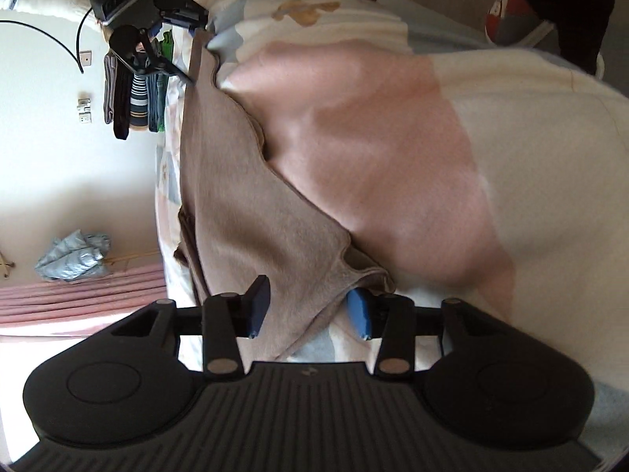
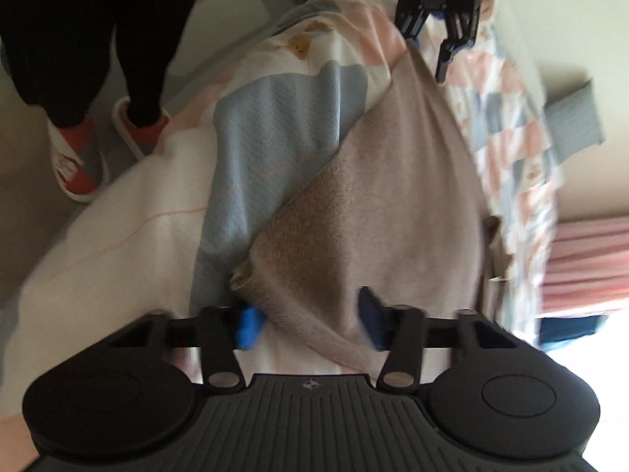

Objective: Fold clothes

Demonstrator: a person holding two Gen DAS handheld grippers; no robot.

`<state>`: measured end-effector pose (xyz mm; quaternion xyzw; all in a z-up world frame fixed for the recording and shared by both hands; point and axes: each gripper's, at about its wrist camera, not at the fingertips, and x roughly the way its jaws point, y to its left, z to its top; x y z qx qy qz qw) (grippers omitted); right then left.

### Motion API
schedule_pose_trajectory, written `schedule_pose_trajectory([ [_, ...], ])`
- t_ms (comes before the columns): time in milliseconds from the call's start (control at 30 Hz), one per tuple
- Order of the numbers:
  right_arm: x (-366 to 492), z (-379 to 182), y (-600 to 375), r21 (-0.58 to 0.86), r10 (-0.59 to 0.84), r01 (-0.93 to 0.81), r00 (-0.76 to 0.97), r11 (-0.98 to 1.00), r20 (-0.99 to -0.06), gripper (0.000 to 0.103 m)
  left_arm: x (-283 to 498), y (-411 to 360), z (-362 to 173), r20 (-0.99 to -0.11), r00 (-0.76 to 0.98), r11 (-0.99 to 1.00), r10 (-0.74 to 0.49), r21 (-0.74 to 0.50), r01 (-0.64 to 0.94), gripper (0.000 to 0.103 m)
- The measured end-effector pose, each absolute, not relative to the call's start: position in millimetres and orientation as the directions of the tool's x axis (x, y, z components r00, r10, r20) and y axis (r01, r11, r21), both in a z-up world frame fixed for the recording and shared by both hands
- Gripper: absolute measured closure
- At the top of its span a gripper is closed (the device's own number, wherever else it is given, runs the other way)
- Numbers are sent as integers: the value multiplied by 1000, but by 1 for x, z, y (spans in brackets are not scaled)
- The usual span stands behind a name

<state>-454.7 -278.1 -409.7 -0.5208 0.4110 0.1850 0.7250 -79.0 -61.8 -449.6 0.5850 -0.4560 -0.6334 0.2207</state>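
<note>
The garment [image 1: 251, 204] is a brown-grey knit piece lying stretched along a bed covered by a patterned quilt [image 1: 385, 126] with pink, cream and pale blue patches. Each end of the garment sits at one gripper, so the cloth spans the gap between the two tools.

Left gripper [image 1: 308, 310]: the jaws stand wide apart. A corner of the garment passes between the two blue pads [image 1: 359, 310]. The cloth lies against the right-hand pad; the left-hand pad stands clear of it. The jaws are not clamped on the cloth.

Right gripper [image 2: 310, 318]: the jaws also stand wide apart. The opposite end of the garment drapes between the pads, with a rolled hem just beside the left-hand pad [image 2: 249, 324]. No clamping is visible. This view is blurred, and fine contact cannot be confirmed.

In the left wrist view, the right gripper appears at the far end of the garment, near the upper left, with its fingers at the cloth edge. In the right wrist view, the left gripper appears at the top, at the far cloth edge.

The person's legs in dark trousers [image 2: 118, 31] and red-and-white slippers [image 2: 74, 169] stand beside the bed. Clothes on a rack [image 1: 133, 94] and a crumpled blue cloth [image 1: 72, 255] are near the wall.
</note>
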Motion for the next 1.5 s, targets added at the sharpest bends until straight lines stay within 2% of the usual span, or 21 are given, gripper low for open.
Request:
schedule_pose_trajectory([
  [67, -447, -402, -273, -536, -144, -715, 534, 450, -833, 79, -79, -63, -443, -597, -225, -551, -770, 800, -237, 93],
  [133, -433, -392, -276, -452, -125, -709, 463, 541, -877, 90, -79, -68, -432, -639, -239, -608, -731, 769, -197, 97],
  [200, -413, -375, -286, -319, -75, -670, 366, 670, -928, 94, -79, -85, -413, -688, -240, -685, -685, 720, -109, 97],
  [300, -373, -341, -326, -53, 73, -454, 256, 889, -964, 99, -75, -120, -368, -756, -228, -790, -613, 589, 171, 97],
  [367, -352, -318, -364, 66, 141, -265, 276, 962, -951, 100, -67, -154, -335, -792, -224, -797, -568, 461, 390, 97],
  [500, -323, -276, -460, 170, 111, 95, 445, 981, -889, 100, -24, -241, -288, -791, -185, -627, -584, 293, 722, 97],
  [633, -305, -264, -558, 195, -30, 341, 556, 920, -830, 100, 31, -341, -268, -772, -123, -363, -624, 147, 920, 98],
  [833, -282, -299, -659, 218, -118, 489, 568, 845, -815, 100, 95, -437, -299, -777, -27, -82, -629, 32, 996, 98],
  [1067, -284, -313, -692, 234, -98, 463, 587, 855, -803, 100, 101, -463, -303, -768, 0, -57, -640, 47, 997, 97],
  [1233, -258, -348, -720, 247, -87, 512, 542, 823, -836, 99, 109, -499, -339, -824, 23, 5, -567, 25, 1000, 96],
  [1300, -253, -362, -730, 292, -66, 561, 530, 775, -846, 90, 111, -509, -354, -845, 47, 46, -533, 26, 999, 86],
  [1367, -261, -368, -735, 362, -53, 602, 560, 712, -827, 80, 119, -511, -362, -860, 31, 103, -509, -25, 994, 82],
  [1400, -269, -368, -736, 400, -57, 619, 585, 676, -809, 77, 125, -508, -362, -859, 12, 139, -512, -69, 988, 82],
  [1467, -290, -364, -731, 447, -100, 653, 624, 611, -775, 61, 139, -500, -361, -857, -30, 224, -514, -169, 960, 77],
  [1500, -299, -362, -726, 466, -119, 664, 639, 584, -760, 57, 147, -494, -359, -852, -56, 275, -520, -229, 934, 76],
])
